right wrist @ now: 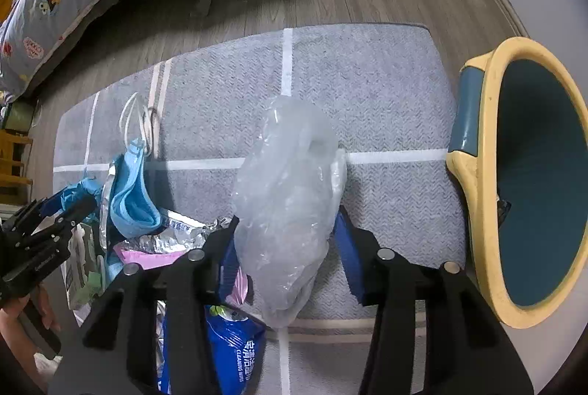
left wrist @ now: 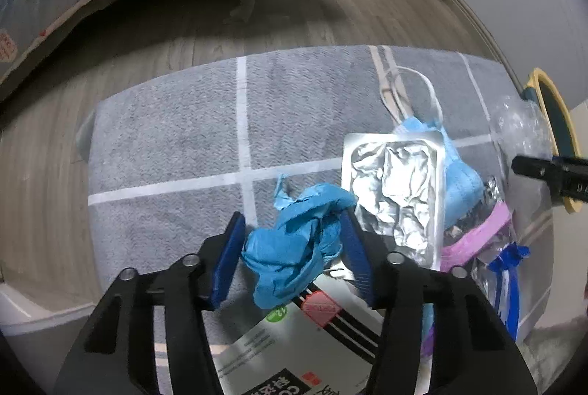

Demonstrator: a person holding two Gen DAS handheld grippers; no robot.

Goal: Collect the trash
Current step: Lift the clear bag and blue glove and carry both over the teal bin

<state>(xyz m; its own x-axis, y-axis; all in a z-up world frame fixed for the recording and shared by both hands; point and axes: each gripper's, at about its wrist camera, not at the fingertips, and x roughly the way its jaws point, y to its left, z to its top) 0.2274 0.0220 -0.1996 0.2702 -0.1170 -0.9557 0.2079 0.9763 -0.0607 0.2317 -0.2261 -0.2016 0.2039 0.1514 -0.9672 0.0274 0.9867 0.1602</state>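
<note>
my left gripper pointed down at the grey rug, its pads pressed onto a crumpled blue glove from both sides. just right of those jaws lay a foil tray over a blue face mask. my right gripper squeezed a clear plastic bag, and right of it stood the yellow-rimmed bin.
</note>
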